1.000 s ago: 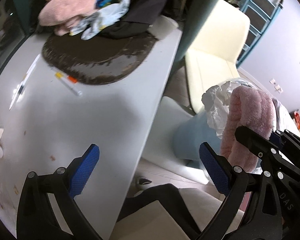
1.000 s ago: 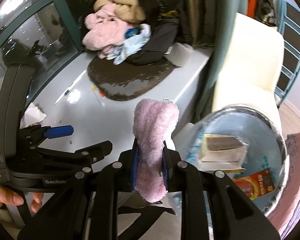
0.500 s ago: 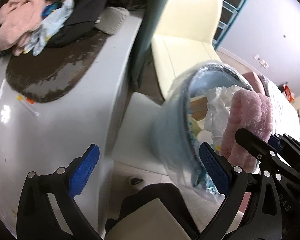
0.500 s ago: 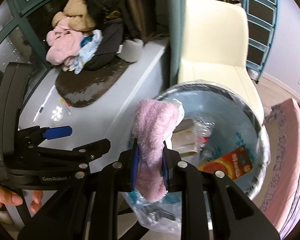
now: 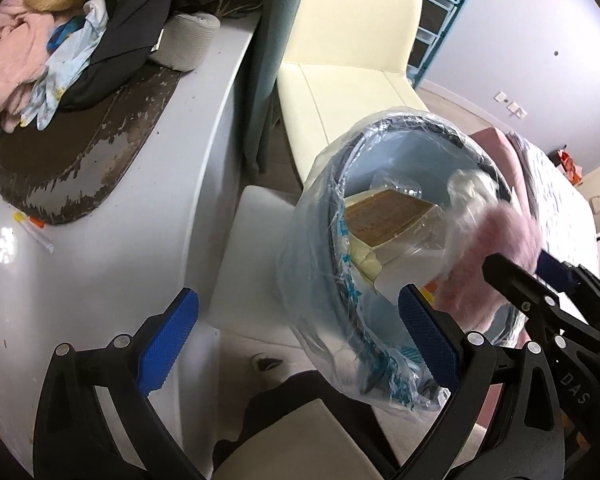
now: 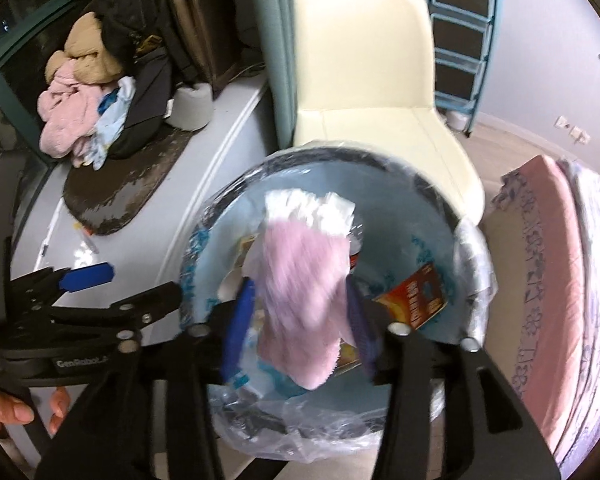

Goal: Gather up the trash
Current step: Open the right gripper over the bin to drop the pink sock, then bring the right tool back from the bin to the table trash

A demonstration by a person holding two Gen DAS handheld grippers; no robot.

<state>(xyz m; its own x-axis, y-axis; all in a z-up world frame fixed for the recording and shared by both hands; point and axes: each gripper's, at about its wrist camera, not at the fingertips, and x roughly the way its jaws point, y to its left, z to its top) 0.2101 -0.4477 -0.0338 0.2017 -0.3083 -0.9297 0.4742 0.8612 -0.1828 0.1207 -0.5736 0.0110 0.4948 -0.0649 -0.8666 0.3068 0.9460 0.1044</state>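
A blue trash bin (image 6: 432, 216) lined with a clear plastic bag stands by the white counter; it also shows in the left wrist view (image 5: 320, 216). It holds cardboard (image 5: 384, 220) and a red packet (image 6: 416, 300). My right gripper (image 6: 300, 320) is over the bin mouth, its jaws spread wider than the blurred fluffy pink cloth (image 6: 304, 300) with white tissue (image 6: 312, 208) between them; the cloth also shows in the left wrist view (image 5: 496, 256). My left gripper (image 5: 296, 340) is open and empty beside the bin's left rim.
A cream chair (image 6: 372, 92) stands behind the bin. The white counter (image 5: 100, 264) carries a dark mat (image 5: 84, 152), piled clothes (image 5: 40, 56) and a pen (image 5: 36, 232). A pink mattress (image 6: 548, 280) lies to the right.
Both grippers moved from the counter to the bin mouth. The right jaws have spread apart, and the pink cloth and tissue now look blurred between them.
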